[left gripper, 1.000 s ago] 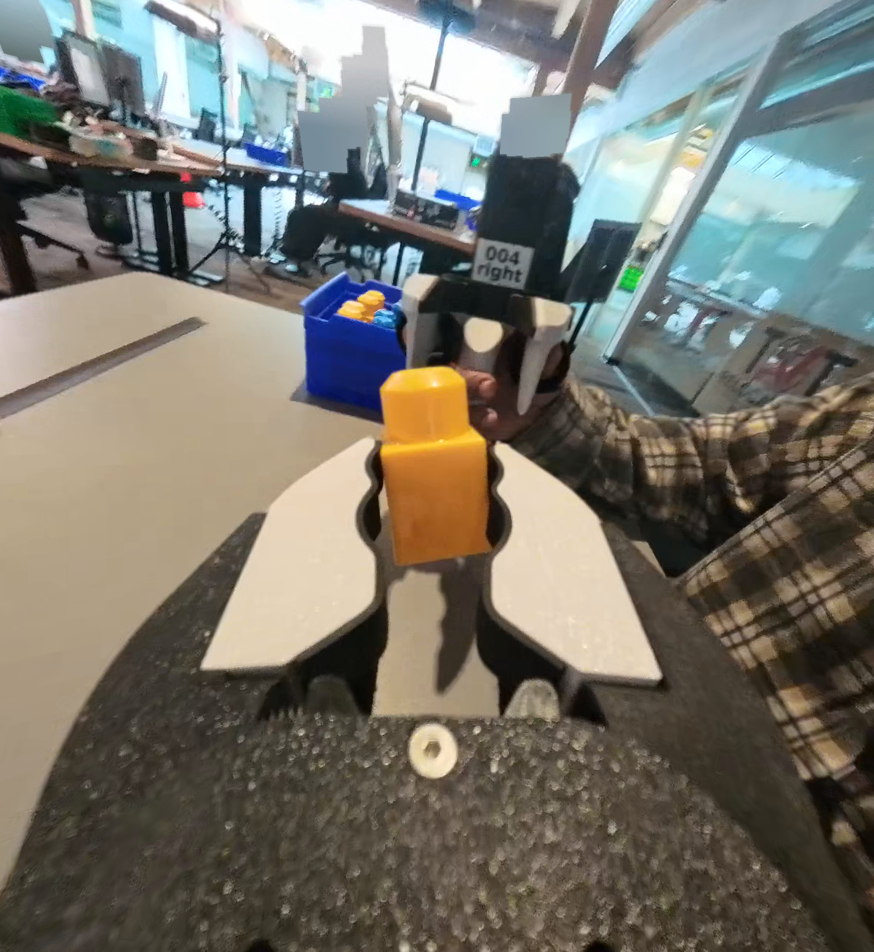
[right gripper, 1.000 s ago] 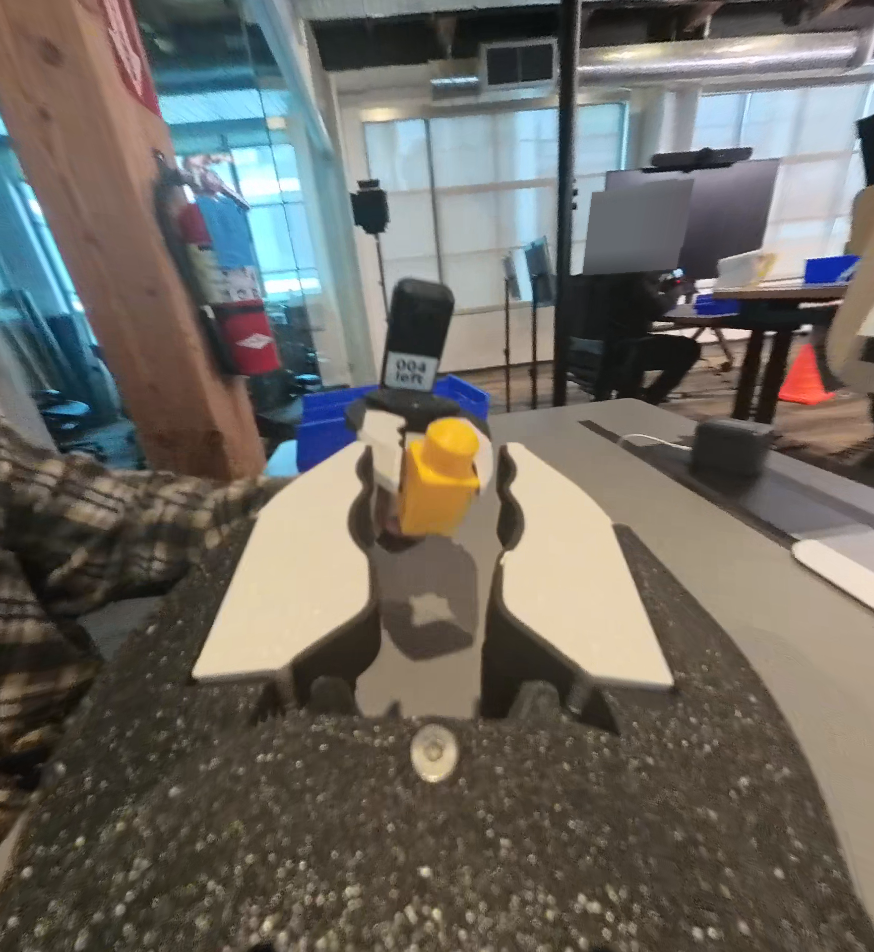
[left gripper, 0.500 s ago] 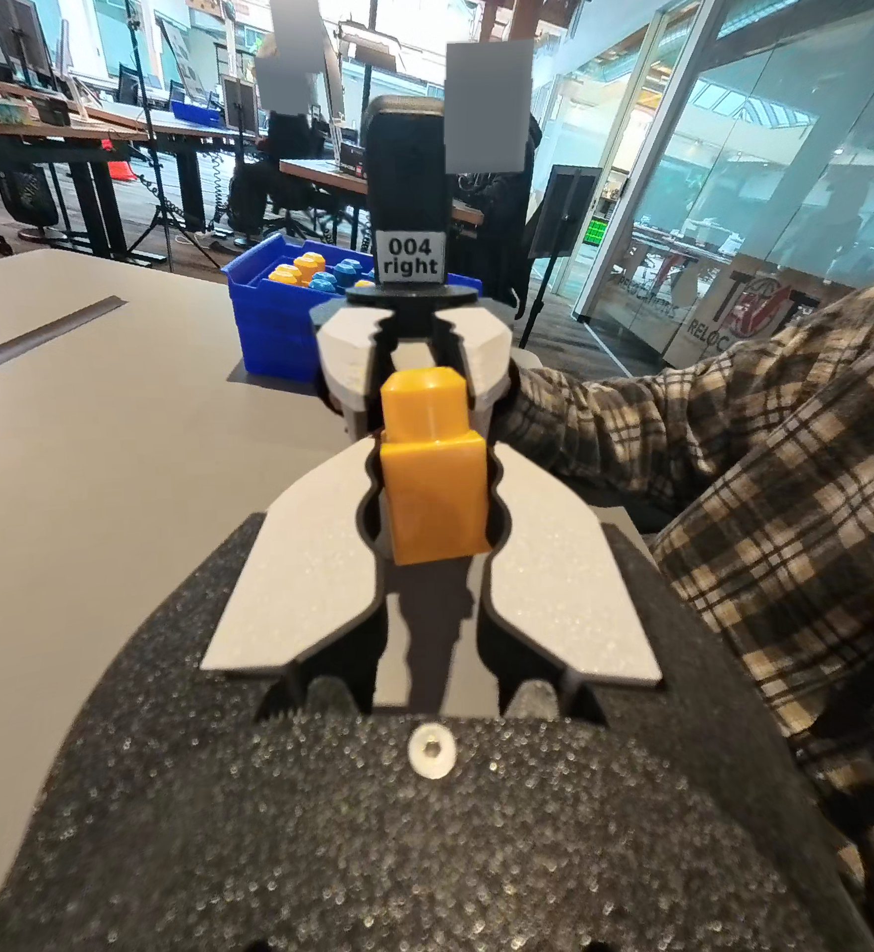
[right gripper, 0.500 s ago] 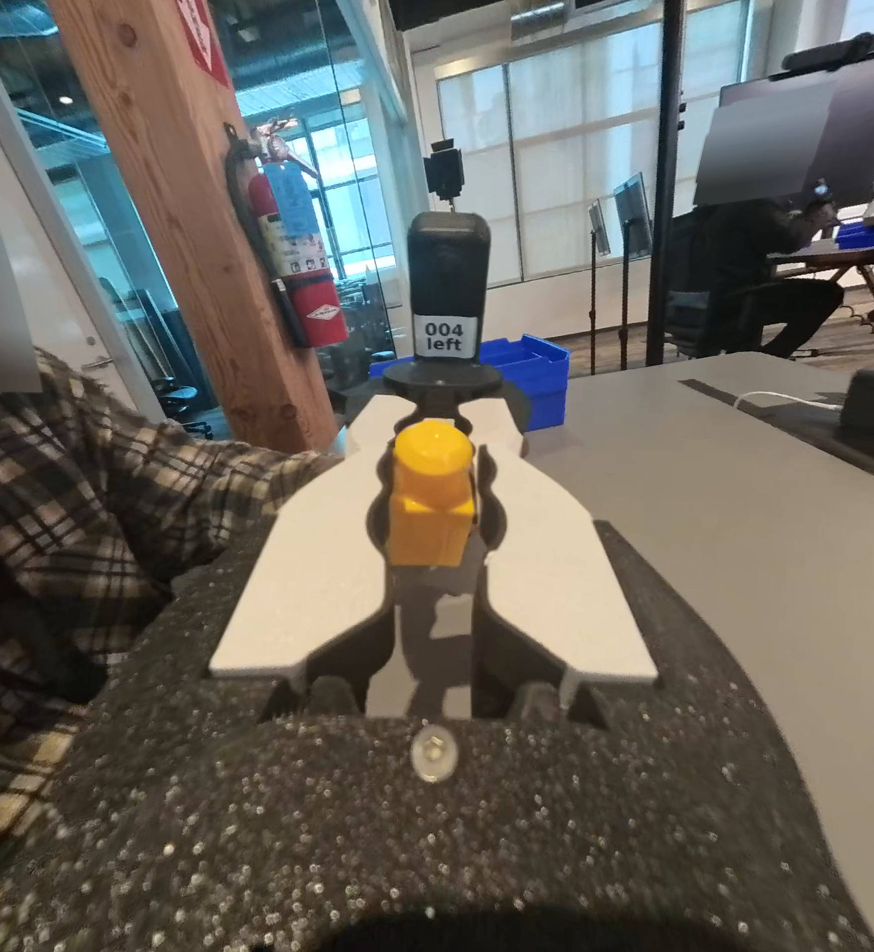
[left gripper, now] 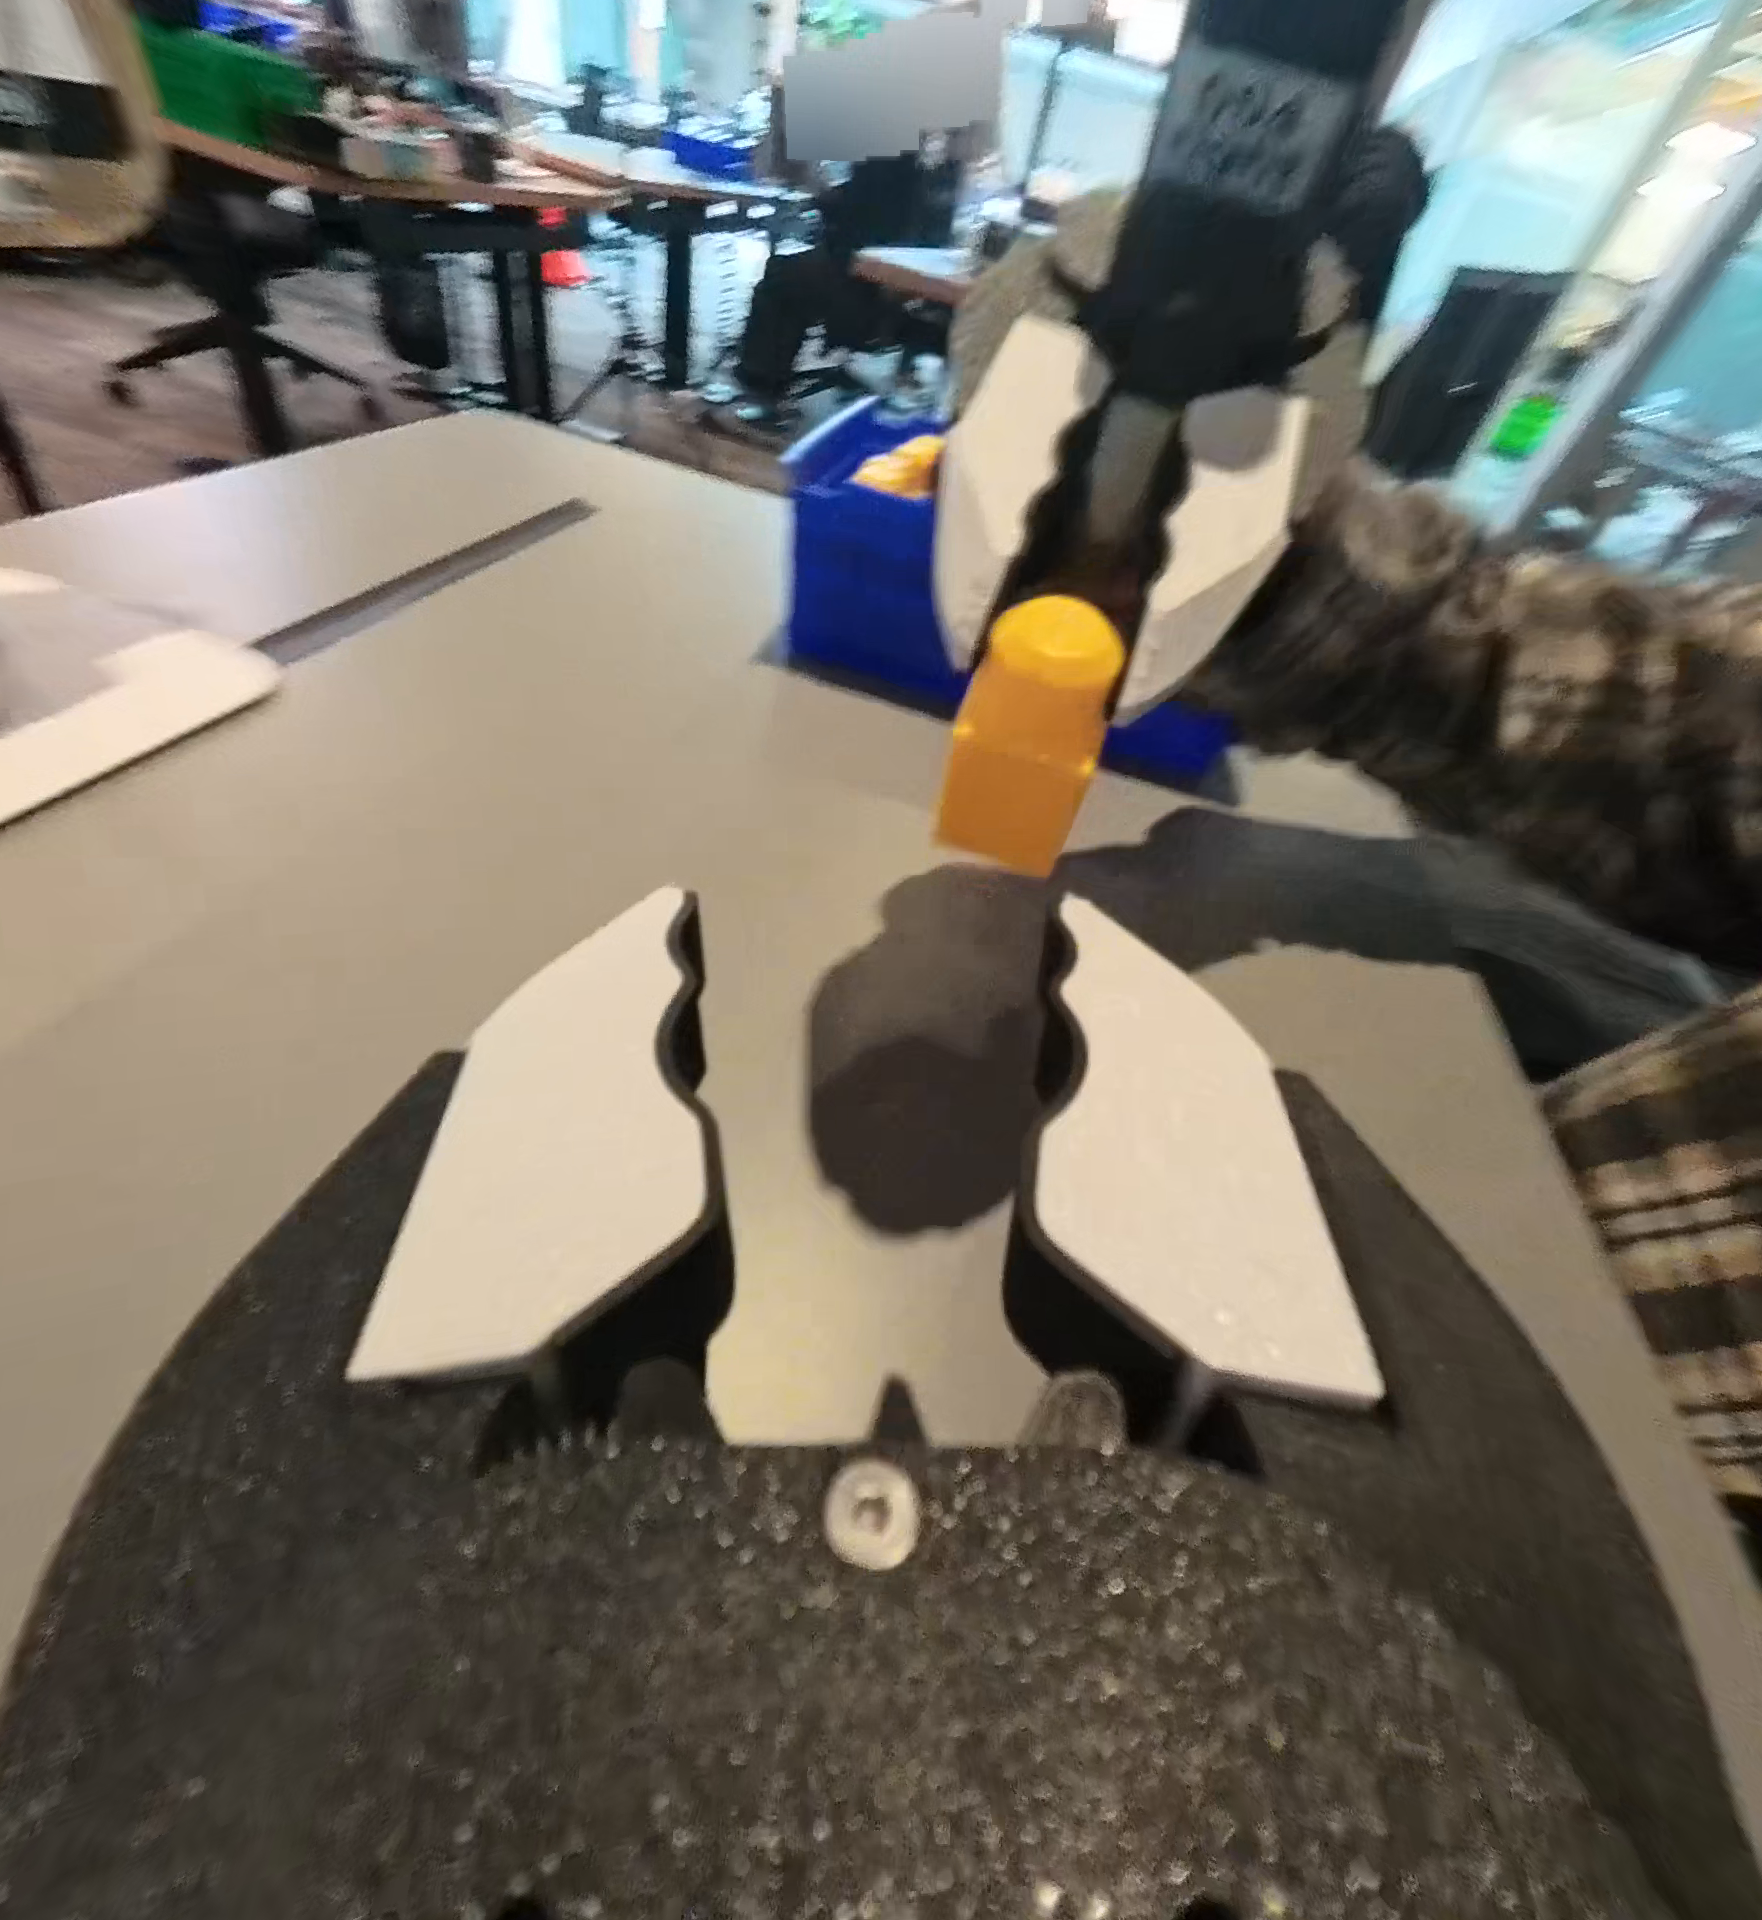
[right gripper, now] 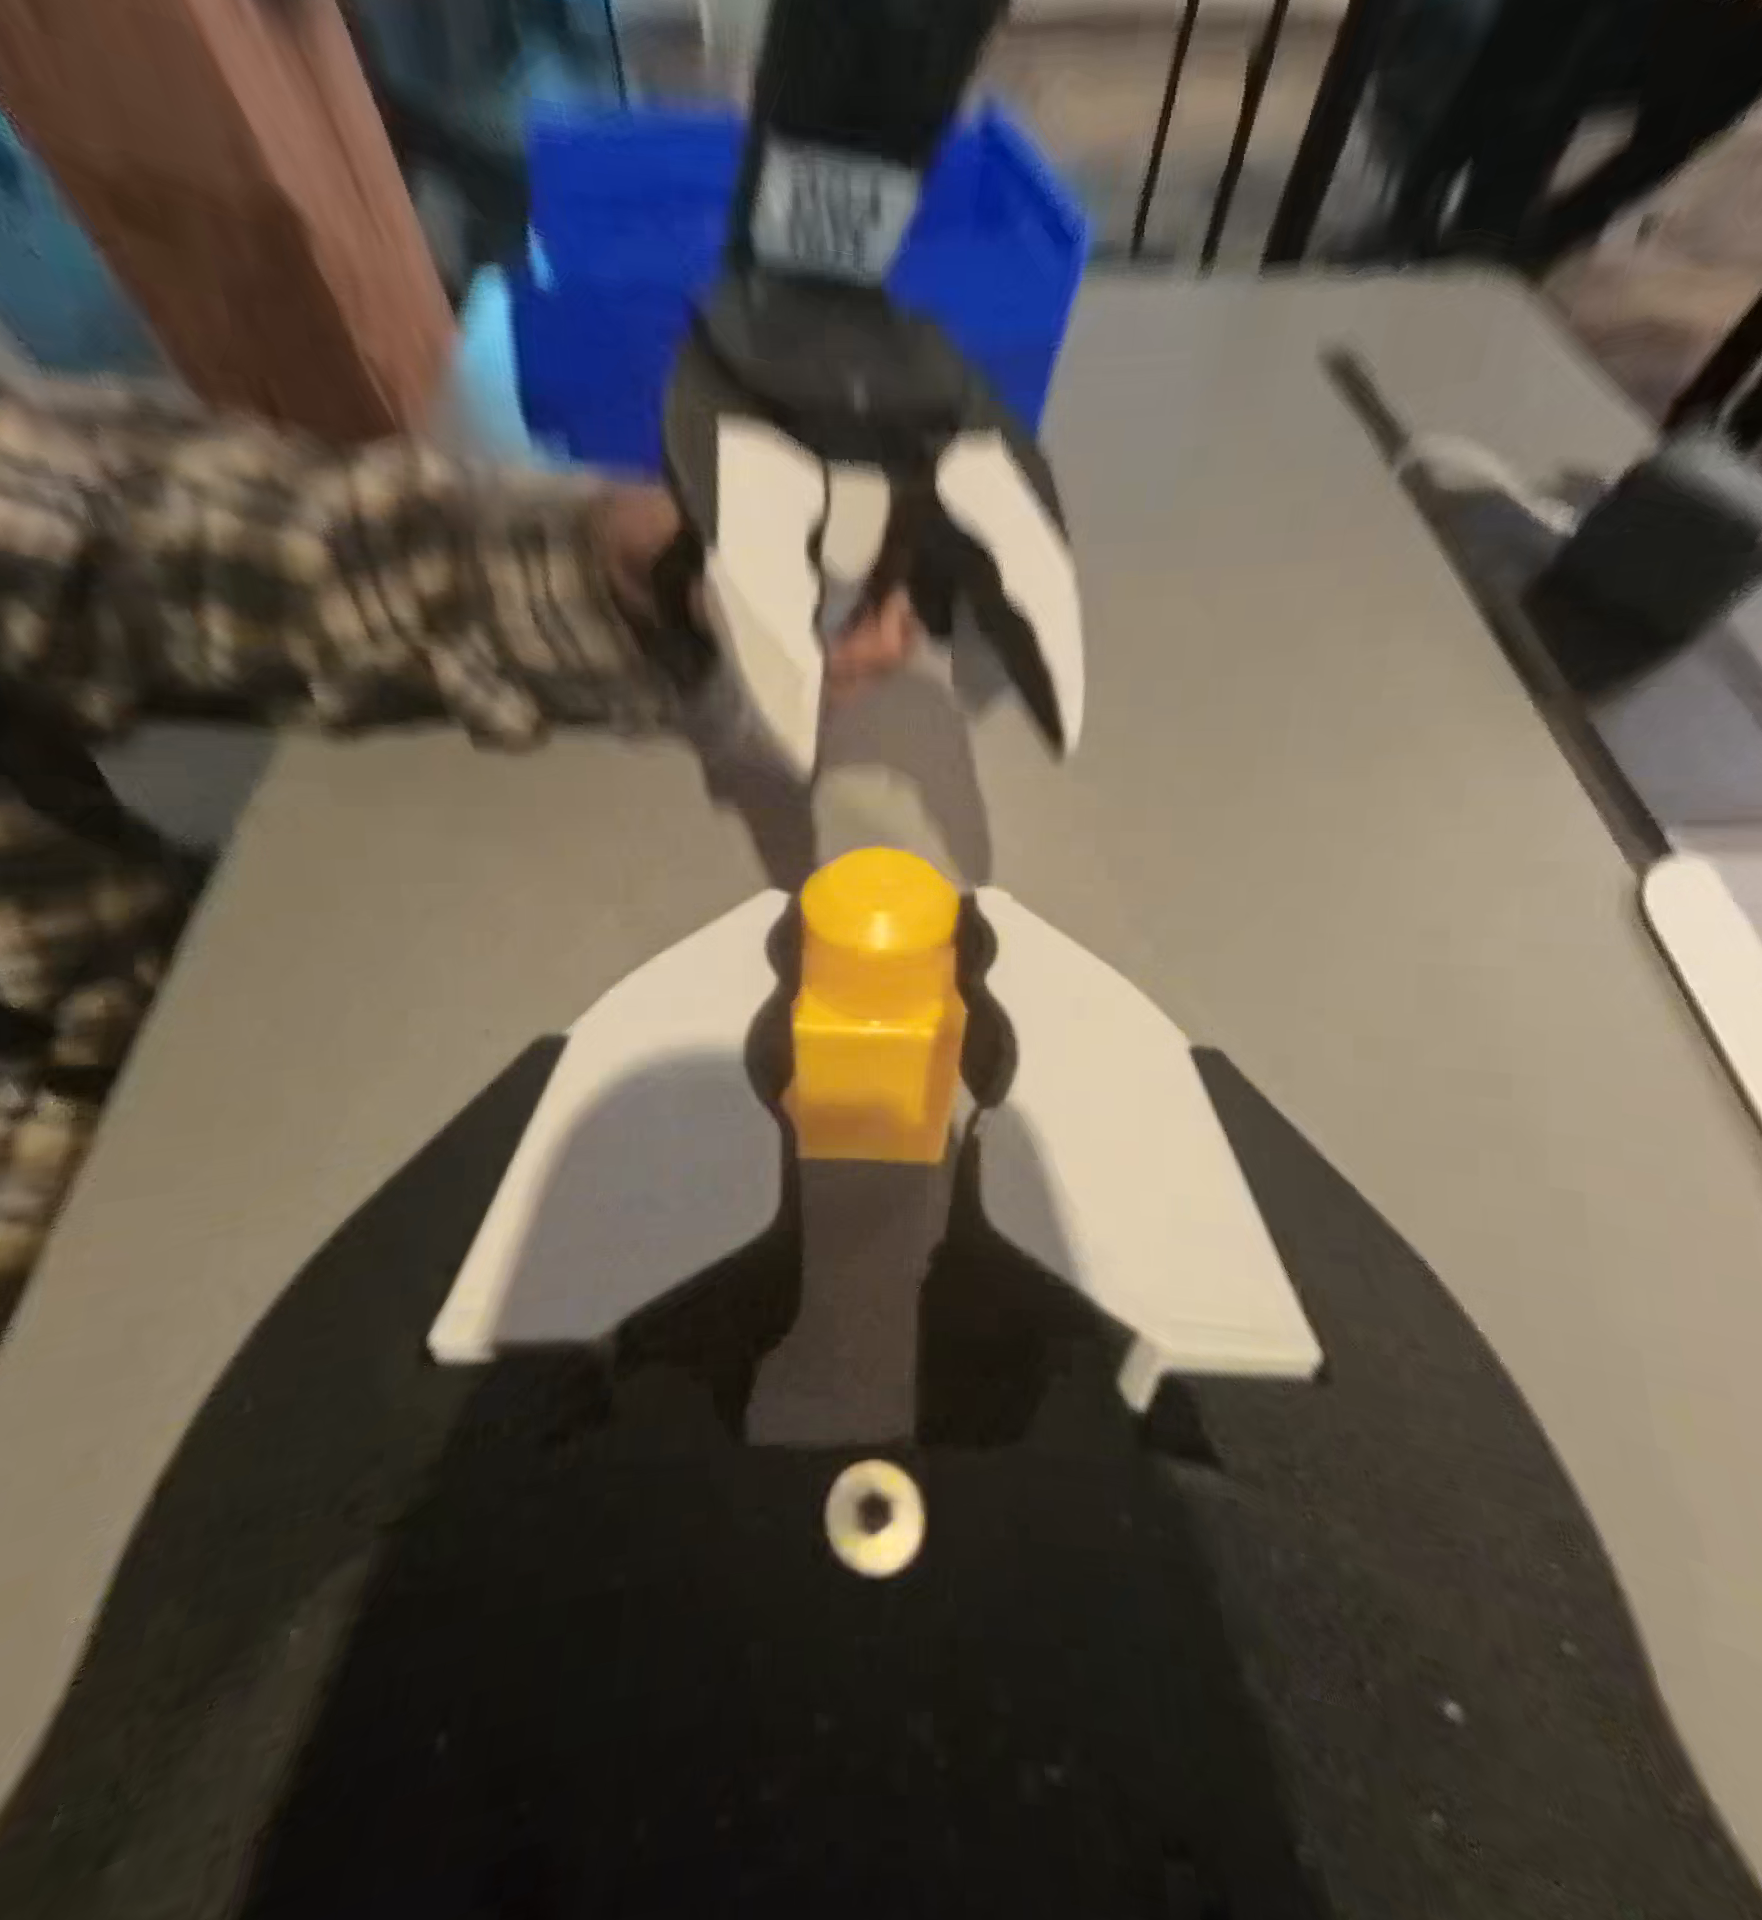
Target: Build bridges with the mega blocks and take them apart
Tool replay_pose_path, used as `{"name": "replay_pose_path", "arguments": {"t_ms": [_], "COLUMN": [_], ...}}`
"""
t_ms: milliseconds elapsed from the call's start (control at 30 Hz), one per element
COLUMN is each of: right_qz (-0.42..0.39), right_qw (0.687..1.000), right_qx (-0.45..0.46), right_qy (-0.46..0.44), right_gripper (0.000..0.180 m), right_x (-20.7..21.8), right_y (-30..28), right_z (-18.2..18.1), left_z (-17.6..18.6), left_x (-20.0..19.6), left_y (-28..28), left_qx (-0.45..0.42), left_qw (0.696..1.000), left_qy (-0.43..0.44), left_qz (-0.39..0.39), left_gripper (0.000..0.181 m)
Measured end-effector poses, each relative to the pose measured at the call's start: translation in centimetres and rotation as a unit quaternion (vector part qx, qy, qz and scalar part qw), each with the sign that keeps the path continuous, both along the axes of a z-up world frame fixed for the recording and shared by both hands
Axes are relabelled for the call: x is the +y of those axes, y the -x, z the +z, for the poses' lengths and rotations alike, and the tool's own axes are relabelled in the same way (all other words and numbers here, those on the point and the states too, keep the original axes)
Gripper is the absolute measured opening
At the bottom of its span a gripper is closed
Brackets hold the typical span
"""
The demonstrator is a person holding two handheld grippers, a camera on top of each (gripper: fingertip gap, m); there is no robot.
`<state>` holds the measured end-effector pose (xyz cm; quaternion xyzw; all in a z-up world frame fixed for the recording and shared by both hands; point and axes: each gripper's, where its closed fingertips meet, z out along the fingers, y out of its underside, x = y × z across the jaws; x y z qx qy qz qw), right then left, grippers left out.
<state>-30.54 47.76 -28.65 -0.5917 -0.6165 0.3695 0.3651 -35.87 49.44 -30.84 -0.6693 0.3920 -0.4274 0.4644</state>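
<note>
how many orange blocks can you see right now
2 for sure: one orange block clamped in the right gripper, another in the blue bin. The bin may hide more. The left gripper is open, empty.

The orange block now sits clamped in the right gripper, while the left gripper stands spread and empty.

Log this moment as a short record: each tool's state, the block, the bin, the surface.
left tool: open, empty
right tool: shut on block
block: orange, single stud, upright, held above the table
bin: blue, on the table behind the right tool, orange pieces inside
table: grey, nothing built on it in view
image: blurred by motion
</note>
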Motion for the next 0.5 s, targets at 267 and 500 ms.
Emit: {"name": "replay_pose_path", "arguments": {"t_ms": [267,500], "right_qz": [0.053,0.085], "right_qw": [0.932,0.869], "right_qx": [-0.358,-0.485], "right_qy": [-0.036,-0.055], "right_gripper": [0.028,0.028], "right_x": [1.8,1.5], "right_y": [-1.4,-1.3], "right_z": [-7.7,-11.7], "left_z": [-1.4,-1.2], "left_x": [4.5,4.6], "left_y": [7.9,8.3], "left_qx": [-0.010,-0.002], "left_qw": [0.991,0.989], "left_qy": [0.036,0.030], "left_qz": [0.130,0.145], "left_gripper": [0.058,0.054]}}
